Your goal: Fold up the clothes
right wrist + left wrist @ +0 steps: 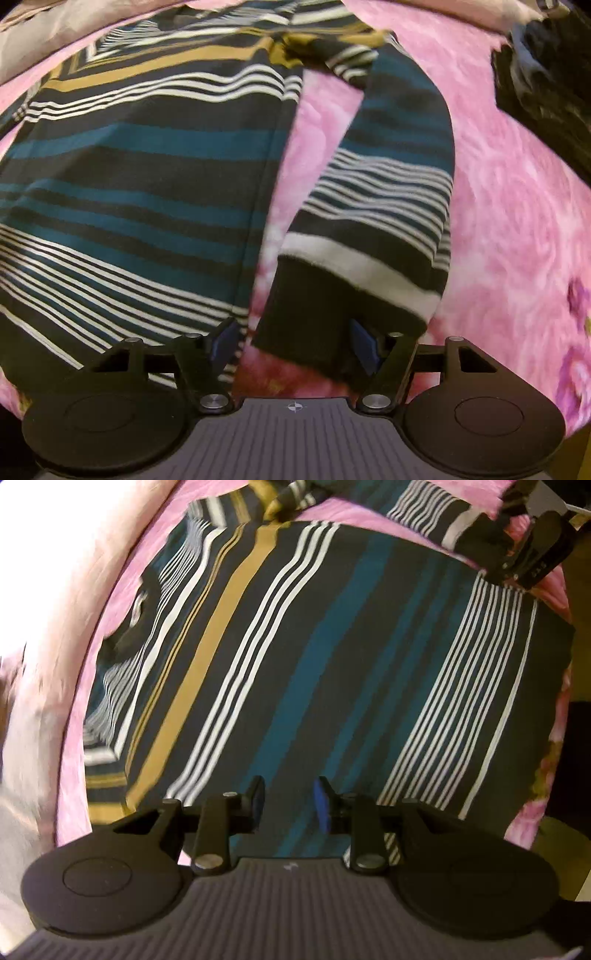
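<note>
Right wrist view: my right gripper (291,341) spreads around the sleeve (373,236) cuff, pads not yet pinching. The sleeve lies on the pink blanket (517,192) beside the shirt (147,166). My left gripper (288,801), slightly parted and empty, hovers over the shirt. Next I'd pinch the cuff and fold the sleeve onto the shirt.

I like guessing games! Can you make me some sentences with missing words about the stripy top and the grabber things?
1. The striped sweater lies spread on a ____ floral blanket.
2. The right gripper has its jaws around the dark cuff of the sweater's ____.
3. Between the jaws of the left gripper there is ____.
4. The widest stripe besides black and teal is ____.

Missing words: pink; sleeve; nothing; tan
</note>
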A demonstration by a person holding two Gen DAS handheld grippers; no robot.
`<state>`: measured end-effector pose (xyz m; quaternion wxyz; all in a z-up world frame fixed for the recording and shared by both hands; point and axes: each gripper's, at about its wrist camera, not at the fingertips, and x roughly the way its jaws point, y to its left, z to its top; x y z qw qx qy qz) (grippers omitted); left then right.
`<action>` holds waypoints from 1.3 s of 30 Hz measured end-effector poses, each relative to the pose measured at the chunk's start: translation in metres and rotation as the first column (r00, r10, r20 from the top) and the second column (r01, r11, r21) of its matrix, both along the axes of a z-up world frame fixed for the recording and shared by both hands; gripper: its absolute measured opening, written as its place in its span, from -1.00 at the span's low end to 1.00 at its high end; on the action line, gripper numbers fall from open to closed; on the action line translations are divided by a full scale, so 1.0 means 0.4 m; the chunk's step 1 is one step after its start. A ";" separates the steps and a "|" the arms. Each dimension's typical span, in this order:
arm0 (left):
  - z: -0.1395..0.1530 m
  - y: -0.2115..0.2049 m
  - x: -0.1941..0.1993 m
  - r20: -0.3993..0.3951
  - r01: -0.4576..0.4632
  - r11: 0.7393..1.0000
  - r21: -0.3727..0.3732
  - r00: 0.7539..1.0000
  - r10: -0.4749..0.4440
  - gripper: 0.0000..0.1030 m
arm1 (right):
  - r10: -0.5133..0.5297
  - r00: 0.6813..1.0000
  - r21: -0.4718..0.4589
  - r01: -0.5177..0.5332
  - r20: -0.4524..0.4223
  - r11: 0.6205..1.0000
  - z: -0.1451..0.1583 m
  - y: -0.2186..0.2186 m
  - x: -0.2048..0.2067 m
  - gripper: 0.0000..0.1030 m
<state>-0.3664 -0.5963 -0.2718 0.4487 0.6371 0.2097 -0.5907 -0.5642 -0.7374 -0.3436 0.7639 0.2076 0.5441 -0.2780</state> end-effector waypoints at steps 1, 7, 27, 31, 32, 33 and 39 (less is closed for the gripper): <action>0.002 -0.014 -0.004 0.005 0.013 1.000 0.003 1.000 -0.013 -0.51 | -0.012 1.000 0.003 0.012 0.005 1.000 0.003 -0.007 -0.009 0.20; 0.026 -0.082 -0.023 0.010 0.076 0.997 -0.006 0.997 -0.076 -0.51 | -0.287 0.940 0.096 0.274 0.186 0.957 0.109 -0.126 -0.157 -0.91; 0.034 -0.103 -0.092 -0.001 -0.015 0.999 0.042 1.000 0.015 -0.51 | -0.782 0.530 0.084 0.808 0.330 0.583 0.246 -0.509 -0.534 0.68; 0.063 -0.071 -0.054 0.008 -0.117 0.993 0.019 0.993 0.117 -0.46 | -0.775 0.576 0.213 0.749 0.259 0.628 0.212 -0.404 -0.453 0.68; 0.074 -0.061 -0.044 0.009 -0.146 0.989 0.008 0.989 0.146 -0.40 | -0.766 0.595 0.233 0.731 0.244 0.642 0.213 -0.367 -0.425 0.68; 0.086 -0.049 -0.034 0.008 -0.174 0.985 -0.006 0.985 0.174 -0.37 | -0.756 0.613 0.252 0.712 0.230 0.655 0.215 -0.330 -0.397 0.68; 0.156 0.070 0.045 -0.031 -0.330 0.941 -0.077 0.944 0.328 -0.19 | -0.677 0.707 0.351 0.592 0.205 0.725 0.251 -0.158 -0.237 0.68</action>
